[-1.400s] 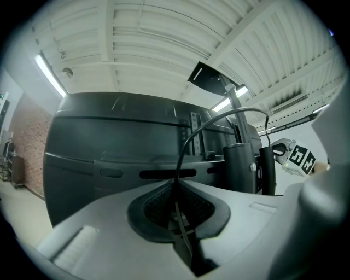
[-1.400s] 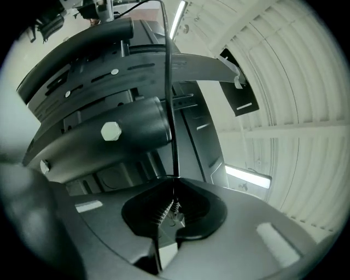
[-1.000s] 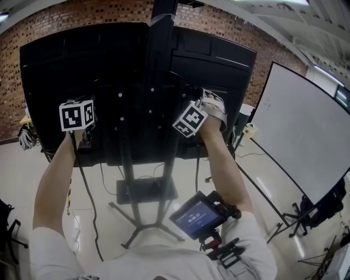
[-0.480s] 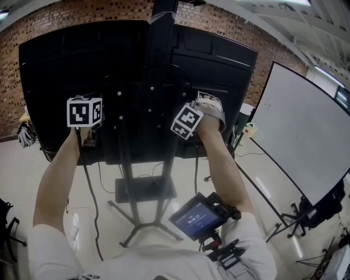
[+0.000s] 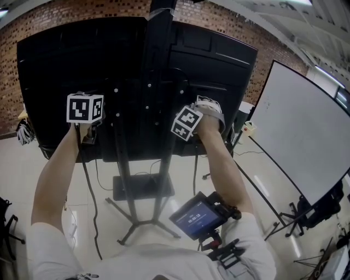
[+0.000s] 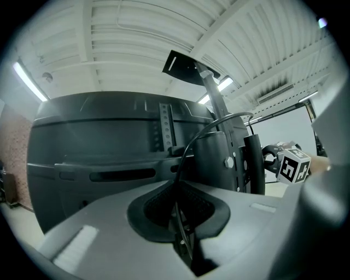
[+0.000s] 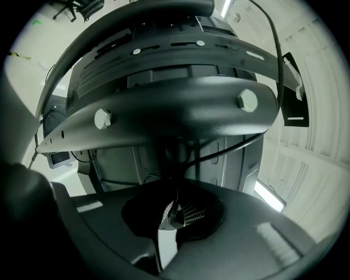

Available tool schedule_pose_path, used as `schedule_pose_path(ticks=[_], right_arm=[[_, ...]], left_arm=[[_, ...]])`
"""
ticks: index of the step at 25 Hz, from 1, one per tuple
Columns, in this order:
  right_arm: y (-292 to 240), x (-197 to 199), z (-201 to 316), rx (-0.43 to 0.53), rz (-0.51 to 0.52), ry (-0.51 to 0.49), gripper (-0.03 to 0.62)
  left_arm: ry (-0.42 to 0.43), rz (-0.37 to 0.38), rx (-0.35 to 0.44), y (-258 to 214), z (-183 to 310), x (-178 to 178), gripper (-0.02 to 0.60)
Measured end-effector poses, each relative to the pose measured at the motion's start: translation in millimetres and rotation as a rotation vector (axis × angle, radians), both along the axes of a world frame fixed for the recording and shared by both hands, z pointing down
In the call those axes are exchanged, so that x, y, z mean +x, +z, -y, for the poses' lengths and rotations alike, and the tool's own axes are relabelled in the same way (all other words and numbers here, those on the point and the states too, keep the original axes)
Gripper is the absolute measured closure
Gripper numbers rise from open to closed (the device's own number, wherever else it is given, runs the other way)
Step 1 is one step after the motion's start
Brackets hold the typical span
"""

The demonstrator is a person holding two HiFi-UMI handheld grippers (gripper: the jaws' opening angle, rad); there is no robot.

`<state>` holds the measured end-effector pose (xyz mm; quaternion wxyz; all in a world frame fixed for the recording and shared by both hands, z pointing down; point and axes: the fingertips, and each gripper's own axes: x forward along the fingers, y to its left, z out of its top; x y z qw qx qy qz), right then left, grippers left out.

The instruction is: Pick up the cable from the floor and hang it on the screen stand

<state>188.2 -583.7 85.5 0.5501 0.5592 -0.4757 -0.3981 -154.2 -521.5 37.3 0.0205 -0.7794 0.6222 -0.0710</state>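
My left hand-held gripper (image 6: 179, 216) is nipped nearly shut on the thin black cable (image 6: 187, 145), which arcs up from its jaws toward the screen stand (image 5: 156, 71). My right hand-held gripper (image 7: 174, 210) also pinches the cable, just below the stand's bolted crossbar (image 7: 180, 109). Both point level at the back of the screen (image 5: 54, 71).

Tall black metal screen stand (image 5: 152, 104) at centre, carrying large black flat screen (image 5: 54, 71), back side shown. Left gripper (image 5: 86, 114) with marker cube left of stand post. Right gripper (image 5: 190, 120) just right of post. Thin black cable (image 5: 91, 197) drops below left gripper toward pale glossy floor (image 5: 16, 180), left of stand legs. White rectangular board (image 5: 301, 136) well right of stand. Red brick wall (image 5: 65, 10) behind.
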Motion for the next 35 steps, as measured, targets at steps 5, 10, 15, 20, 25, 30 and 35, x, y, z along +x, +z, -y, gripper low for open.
schedule_pose_path(ticks=[5,10,15,20,25,30,35], right_arm=[[-9,3,-2,0.029,-0.005,-0.006,0.560],[-8,-9,-3,0.025,-0.036,-0.041,0.558],[-3,-17,-3,0.019,-0.055,-0.070,0.554],[16,-28,-8,-0.051,-0.028,-0.116,0.560],[27,-32,-13,-0.077,0.008,-0.136,0.558],[31,-30,-18,-0.068,0.053,-0.149,0.559],[33,-22,-27,-0.037,0.108,-0.159,0.560]], left_arm=[[-0.004,-0.018,-0.013,2,1,0,0.561],[-0.006,-0.017,-0.018,5,1,4,0.561],[-0.004,-0.024,-0.018,10,3,6,0.560],[-0.001,-0.037,-0.019,14,4,4,0.560],[0.008,-0.052,-0.010,14,4,3,0.561],[0.005,-0.072,0.002,16,2,-2,0.561],[-0.006,-0.059,0.030,17,-3,-7,0.561]])
